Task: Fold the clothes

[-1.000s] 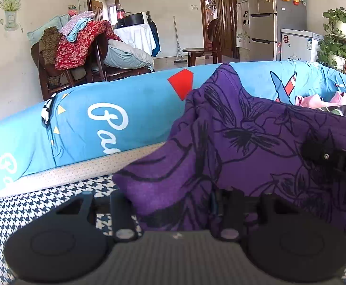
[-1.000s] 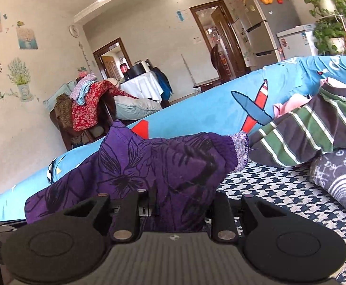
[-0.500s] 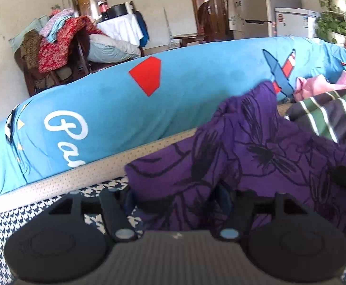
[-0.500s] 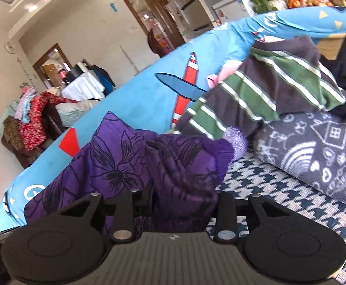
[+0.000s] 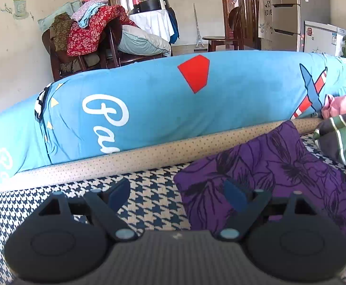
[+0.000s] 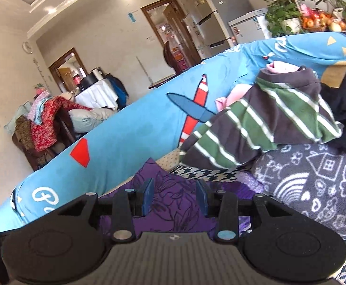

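A purple garment with black flower outlines [image 5: 279, 166] lies flat on the houndstooth cover [image 5: 149, 204]. In the left wrist view my left gripper [image 5: 176, 196] hovers low over the garment's left edge. Its jaws are opening and stand wide. That edge lies under the gap, and the right fingertip [image 5: 234, 197] is over the cloth, with no pad pressing on it. In the right wrist view my right gripper [image 6: 174, 197] stands open just above the purple garment [image 6: 160, 174]. The cloth lies flat beneath its blue pads [image 6: 147, 196] and is not pinched.
A long blue bolster [image 5: 161, 109] runs along the far side, behind a beige dotted edge [image 5: 149, 154]. A green-striped dark garment [image 6: 263, 123], a pink one [image 6: 232, 95] and a grey patterned blanket [image 6: 315, 180] are piled to the right. Chairs heaped with clothes [image 5: 90, 33] stand by the wall.
Both grippers held the purple garment up bunched between their fingers; both have let it go. It now lies flat on the cover. The left jaws spread wide.
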